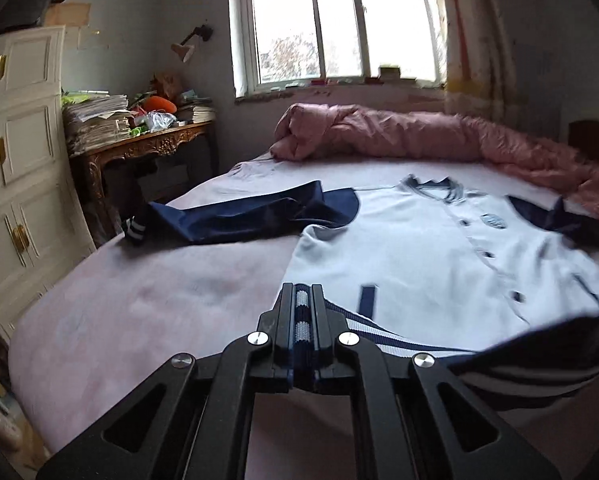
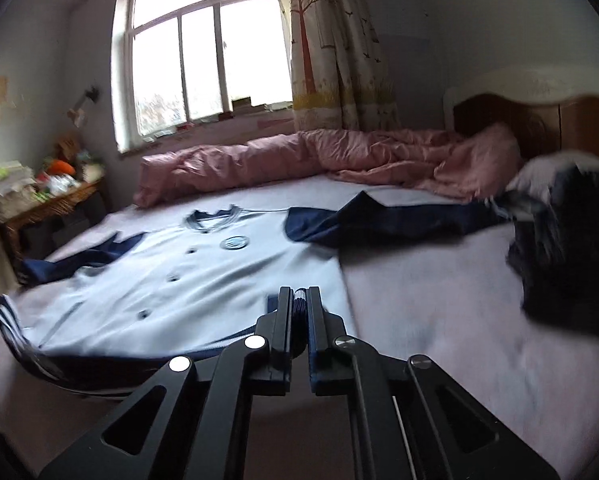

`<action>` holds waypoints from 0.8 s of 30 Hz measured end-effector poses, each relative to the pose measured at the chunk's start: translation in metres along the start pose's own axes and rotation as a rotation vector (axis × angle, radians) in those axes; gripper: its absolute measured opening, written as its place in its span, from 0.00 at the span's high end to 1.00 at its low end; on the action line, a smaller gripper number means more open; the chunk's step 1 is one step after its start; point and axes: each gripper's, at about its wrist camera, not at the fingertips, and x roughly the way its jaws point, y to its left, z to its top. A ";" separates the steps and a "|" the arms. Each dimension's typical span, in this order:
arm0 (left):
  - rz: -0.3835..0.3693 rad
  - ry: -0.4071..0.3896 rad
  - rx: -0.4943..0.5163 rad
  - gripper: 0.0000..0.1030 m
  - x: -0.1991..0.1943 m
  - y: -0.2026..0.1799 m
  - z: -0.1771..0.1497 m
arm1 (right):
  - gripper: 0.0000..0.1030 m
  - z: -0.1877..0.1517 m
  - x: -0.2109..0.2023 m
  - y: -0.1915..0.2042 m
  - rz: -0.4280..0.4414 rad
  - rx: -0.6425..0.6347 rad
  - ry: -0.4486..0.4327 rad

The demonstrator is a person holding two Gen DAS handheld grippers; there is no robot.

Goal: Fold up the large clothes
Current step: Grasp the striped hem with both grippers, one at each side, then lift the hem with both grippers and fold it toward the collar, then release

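A light blue button-front jacket [image 1: 431, 256] with navy sleeves and a striped navy-and-white hem lies front up on the bed, collar toward the window. It also shows in the right wrist view [image 2: 203, 276]. My left gripper [image 1: 301, 292] is shut on the striped hem at the jacket's left bottom corner. My right gripper [image 2: 299, 294] is shut on the hem at the right bottom corner. The left sleeve [image 1: 239, 220] and the right sleeve [image 2: 387, 220] lie spread outward. The hem between the two grippers is lifted and blurred.
A rumpled pink quilt [image 1: 419, 136] lies along the far side of the bed under the window. A white cabinet [image 1: 19, 160] and a cluttered wooden table [image 1: 147, 140] stand at the left. A dark blurred garment pile [image 2: 563, 248] sits at the bed's right, near the headboard [image 2: 539, 116].
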 end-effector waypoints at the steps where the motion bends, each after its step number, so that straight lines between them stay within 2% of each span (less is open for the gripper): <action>1: 0.015 0.013 0.019 0.95 0.013 -0.005 0.003 | 0.94 0.004 0.014 0.005 -0.012 -0.031 0.017; 4: 0.038 0.072 0.058 0.95 0.052 -0.016 0.005 | 0.94 0.009 0.056 0.020 -0.068 -0.124 0.052; 8: 0.042 0.142 0.091 0.95 0.089 -0.025 -0.009 | 0.94 0.001 0.102 0.020 -0.061 -0.086 0.123; 12: 0.006 0.183 0.056 0.94 0.097 -0.022 -0.009 | 0.94 -0.006 0.135 0.013 -0.030 -0.042 0.214; 14: -0.007 0.202 0.031 0.88 0.101 -0.019 -0.010 | 0.94 -0.008 0.142 0.006 -0.001 -0.004 0.240; 18: -0.036 0.208 0.028 0.86 0.101 -0.019 -0.009 | 0.92 -0.014 0.147 -0.003 0.031 0.042 0.259; 19: -0.040 0.191 0.041 0.80 0.097 -0.021 -0.008 | 0.92 -0.014 0.146 -0.002 0.035 0.043 0.252; 20: -0.035 0.164 0.056 0.66 0.092 -0.024 -0.008 | 0.87 -0.013 0.144 -0.001 0.033 0.038 0.241; 21: -0.022 0.128 0.071 0.56 0.084 -0.027 -0.007 | 0.78 -0.013 0.140 0.001 0.022 0.025 0.219; 22: -0.009 0.090 0.081 0.35 0.077 -0.028 -0.006 | 0.70 -0.012 0.136 0.003 0.009 0.015 0.202; 23: -0.003 0.044 0.091 0.24 0.067 -0.030 -0.005 | 0.43 -0.010 0.131 0.005 -0.005 0.006 0.181; 24: -0.011 0.000 0.100 0.22 0.057 -0.031 -0.005 | 0.16 -0.010 0.123 0.007 -0.028 0.001 0.141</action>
